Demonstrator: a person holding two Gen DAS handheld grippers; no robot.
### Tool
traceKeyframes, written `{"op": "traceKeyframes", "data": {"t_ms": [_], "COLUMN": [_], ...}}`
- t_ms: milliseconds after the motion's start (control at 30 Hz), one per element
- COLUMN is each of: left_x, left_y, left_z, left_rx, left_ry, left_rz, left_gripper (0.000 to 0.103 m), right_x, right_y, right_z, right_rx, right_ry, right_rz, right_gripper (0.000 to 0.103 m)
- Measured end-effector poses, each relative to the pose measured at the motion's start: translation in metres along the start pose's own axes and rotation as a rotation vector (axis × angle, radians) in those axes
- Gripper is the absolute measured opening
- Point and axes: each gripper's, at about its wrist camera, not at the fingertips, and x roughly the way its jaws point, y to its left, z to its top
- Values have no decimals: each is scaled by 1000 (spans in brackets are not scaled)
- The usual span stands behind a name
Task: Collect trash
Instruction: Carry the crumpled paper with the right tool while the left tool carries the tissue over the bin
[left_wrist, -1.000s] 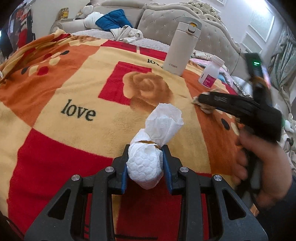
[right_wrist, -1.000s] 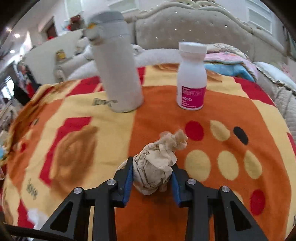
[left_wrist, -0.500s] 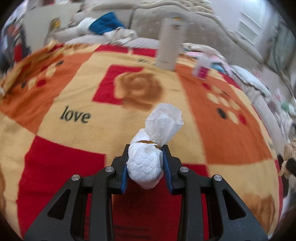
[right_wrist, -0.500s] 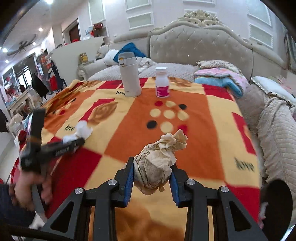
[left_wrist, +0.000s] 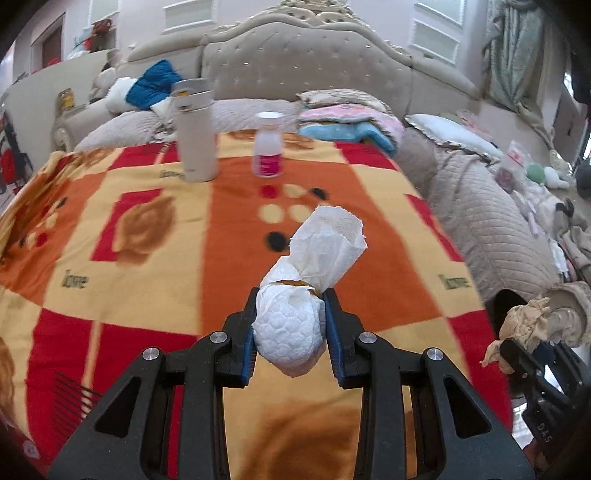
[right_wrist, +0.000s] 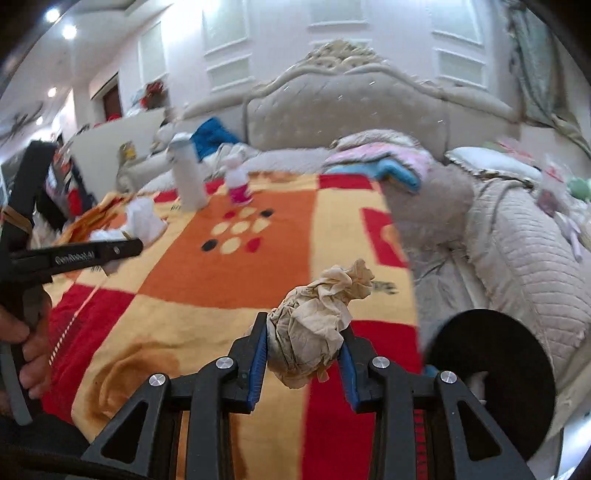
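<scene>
Both wads are being carried above the blanket (left_wrist: 147, 236): left gripper (left_wrist: 291, 328) clamping white tissue (left_wrist: 295, 325), right gripper (right_wrist: 303, 343) clamping tan paper (right_wrist: 314, 325); binning is remaining.

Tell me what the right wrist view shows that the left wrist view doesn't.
Only the right wrist view: a black round bin low on the right, and the hand holding the left gripper.

Only the left wrist view: the white tissue close up, clamped by that gripper.

Both: the tan wad in the right gripper, the blanket, the flask and the pink-label bottle.
</scene>
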Motion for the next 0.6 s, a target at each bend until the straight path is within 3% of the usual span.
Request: {"op": "traceKeyframes", "data": {"t_ms": [333,600], "left_x": [13,29], "left_y": [-79,-111], "left_z": [-2,-19], "left_rx": [52,156], "left_ry": [-2,-20], "left_rz": [-36,-19], "left_gripper": [29,29], "right_x": [-24,-36], "right_y": [-43,-74], "right_z": [-4,-14], "right_rx": [77,133], "right_ry": [-33,-26], "right_rz": [-92,-170], "right_gripper": [33,33]}}
